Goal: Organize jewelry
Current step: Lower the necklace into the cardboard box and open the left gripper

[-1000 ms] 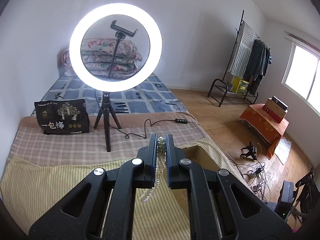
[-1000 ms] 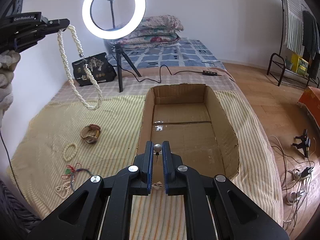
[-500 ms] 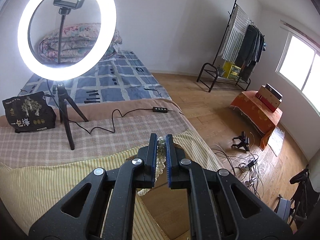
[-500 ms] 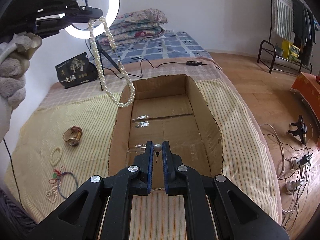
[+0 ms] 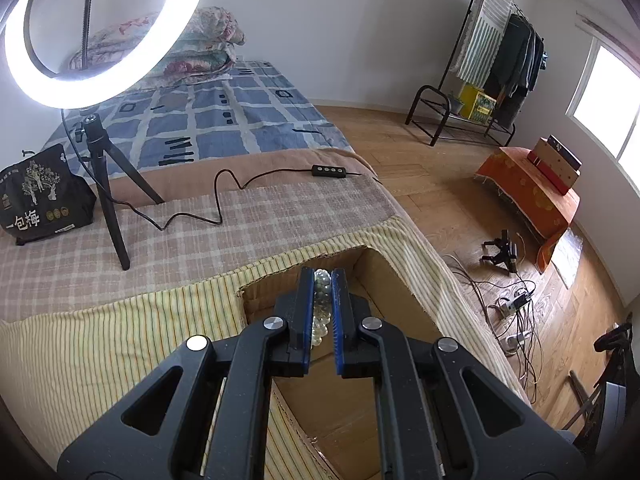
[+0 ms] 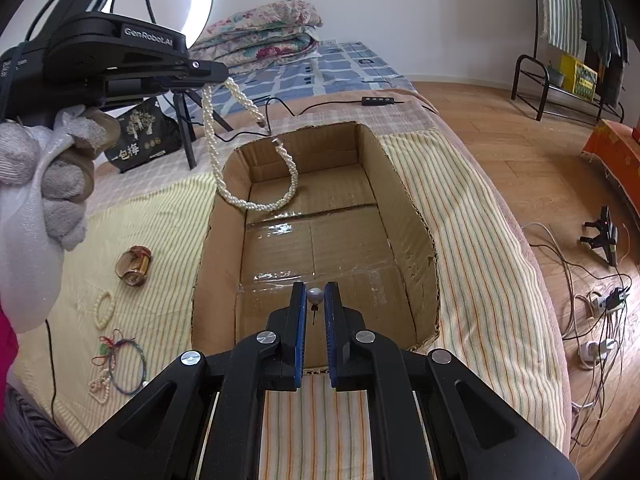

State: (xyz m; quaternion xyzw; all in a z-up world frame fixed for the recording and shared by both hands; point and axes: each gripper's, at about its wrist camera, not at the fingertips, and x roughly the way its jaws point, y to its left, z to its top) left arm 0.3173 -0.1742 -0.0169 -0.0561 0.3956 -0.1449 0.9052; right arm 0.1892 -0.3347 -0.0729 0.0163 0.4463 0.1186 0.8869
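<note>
While clamped on pearl necklace (image 6: 224, 160), left hand-held gripper (image 6: 218, 70) dangles loop into cardboard box (image 6: 400, 204) for drop; right hand-held gripper (image 6: 315, 304) pinches pearl stud (image 6: 315, 294) above same box.

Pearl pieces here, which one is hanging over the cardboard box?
The long twisted pearl necklace, dangling from the left gripper above the cardboard box. The small pearl bracelet lies flat on the striped cloth.
</note>
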